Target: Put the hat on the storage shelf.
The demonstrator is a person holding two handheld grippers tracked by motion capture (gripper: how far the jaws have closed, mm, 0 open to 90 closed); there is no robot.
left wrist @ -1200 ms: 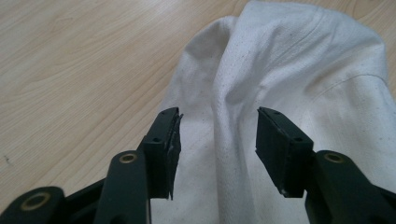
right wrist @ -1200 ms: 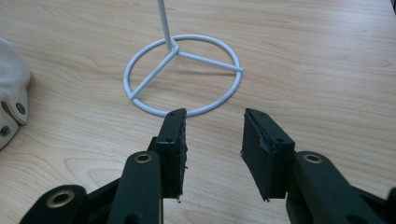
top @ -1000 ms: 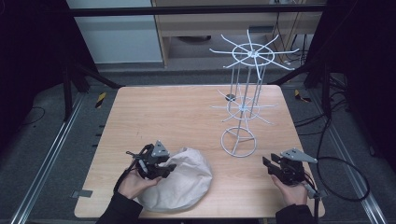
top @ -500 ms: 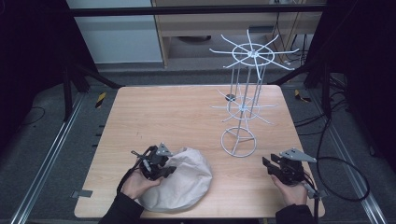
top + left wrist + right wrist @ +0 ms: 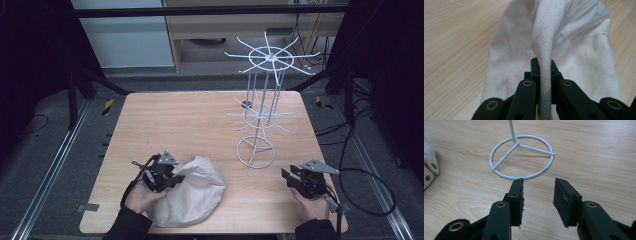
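A cream cloth bag lies crumpled near the table's front edge, left of centre. My left gripper is shut on its white woven strap, which runs up between the two black jaws and over the bag's body. A white wire display stand with two tiers of spoke hooks rises on the right half of the table. My right gripper rests at the front right, open, nothing between its pads. The stand's ring base lies just ahead of its jaws.
The wooden table has bare surface across its back left and middle. A small dark object hangs from the stand's lower tier. Black frame posts and cables surround the table, with a shelf unit behind.
My left gripper has shifted slightly right and nearer over the bag's left edge, holding the strap. The right gripper and the stand have stayed put.
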